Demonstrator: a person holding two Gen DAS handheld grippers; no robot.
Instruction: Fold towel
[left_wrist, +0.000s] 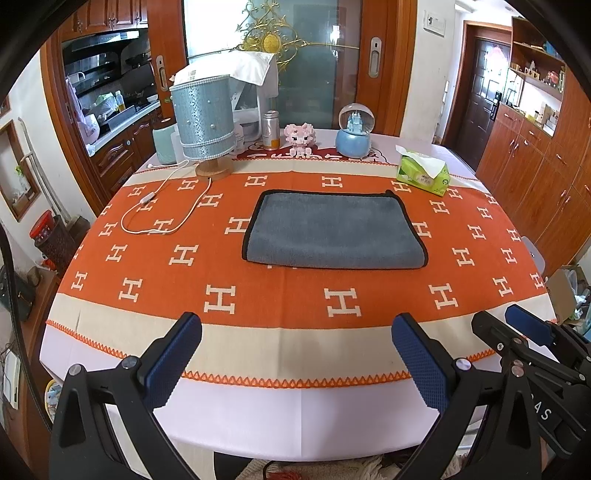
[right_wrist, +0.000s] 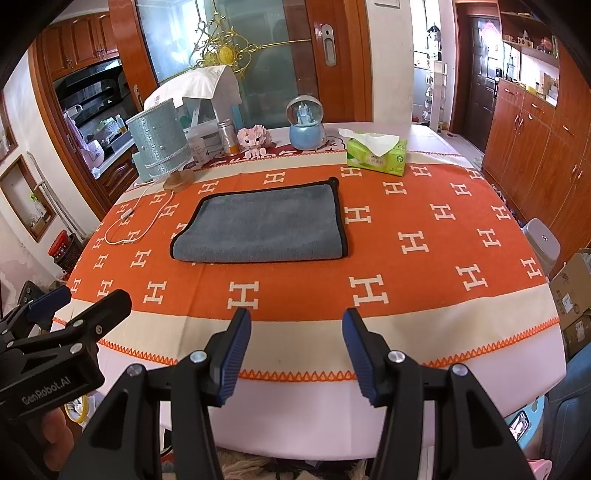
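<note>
A grey towel (left_wrist: 334, 230) with black edging lies folded in half on the orange tablecloth, fold edge toward me; it also shows in the right wrist view (right_wrist: 264, 229). My left gripper (left_wrist: 297, 326) is open and empty, held above the table's near edge, well short of the towel. My right gripper (right_wrist: 295, 325) is open and empty, also at the near edge, to the right of the left one. Each gripper shows in the other's view: the right one (left_wrist: 506, 319) and the left one (right_wrist: 86, 295).
The table (left_wrist: 258, 417) carries a blue lamp (left_wrist: 203, 122) with a white cord (left_wrist: 162, 210) at back left, a tin, a pink toy (left_wrist: 300, 137), a snow globe (left_wrist: 354, 131) and a green tissue box (left_wrist: 424, 173) at back right. Wooden cabinets stand to the right.
</note>
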